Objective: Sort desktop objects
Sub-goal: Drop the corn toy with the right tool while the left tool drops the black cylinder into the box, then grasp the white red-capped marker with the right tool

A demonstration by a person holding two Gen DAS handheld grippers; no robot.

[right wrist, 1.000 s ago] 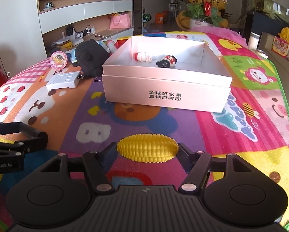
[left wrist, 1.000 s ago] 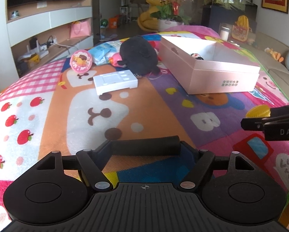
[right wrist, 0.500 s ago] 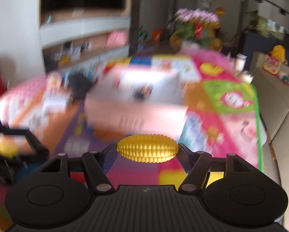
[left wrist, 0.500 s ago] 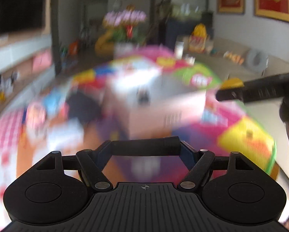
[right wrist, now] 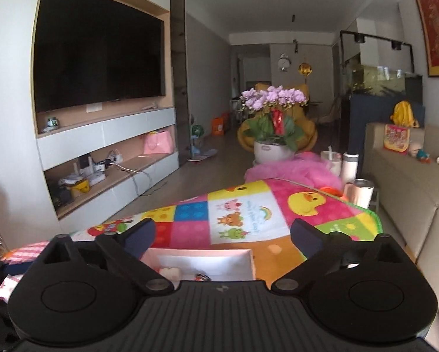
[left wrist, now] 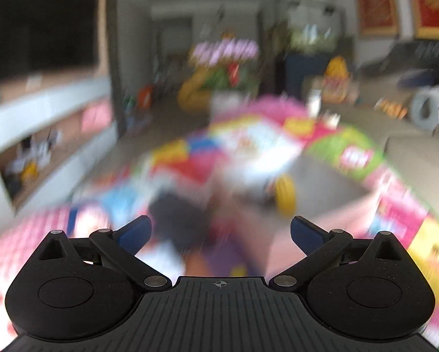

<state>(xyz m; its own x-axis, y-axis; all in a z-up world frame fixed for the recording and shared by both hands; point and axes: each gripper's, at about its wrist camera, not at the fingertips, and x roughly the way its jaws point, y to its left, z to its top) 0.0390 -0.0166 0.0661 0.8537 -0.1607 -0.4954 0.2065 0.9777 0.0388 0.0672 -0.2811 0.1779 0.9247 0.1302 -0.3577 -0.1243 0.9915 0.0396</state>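
My right gripper (right wrist: 222, 234) is open and empty, held above the near part of the pink box (right wrist: 201, 261). Small toys lie inside the box below it. My left gripper (left wrist: 220, 231) is open and empty. Its view is badly blurred. A yellow corn toy (left wrist: 285, 195) shows as a smear in the box area ahead of it. A dark plush shape (left wrist: 175, 220) lies just left of centre, beyond the left fingertips.
A colourful cartoon mat (right wrist: 248, 217) covers the table. A potted orchid (right wrist: 273, 123) stands beyond the far end. White cups (right wrist: 361, 190) stand at the far right corner. A beige sofa (right wrist: 410, 193) runs along the right. A TV wall unit (right wrist: 102, 146) is on the left.
Both grippers have opened. The right one has let go of the yellow corn over the box. The black cylinder is gone from the left jaws. Both views have swung up and forward.
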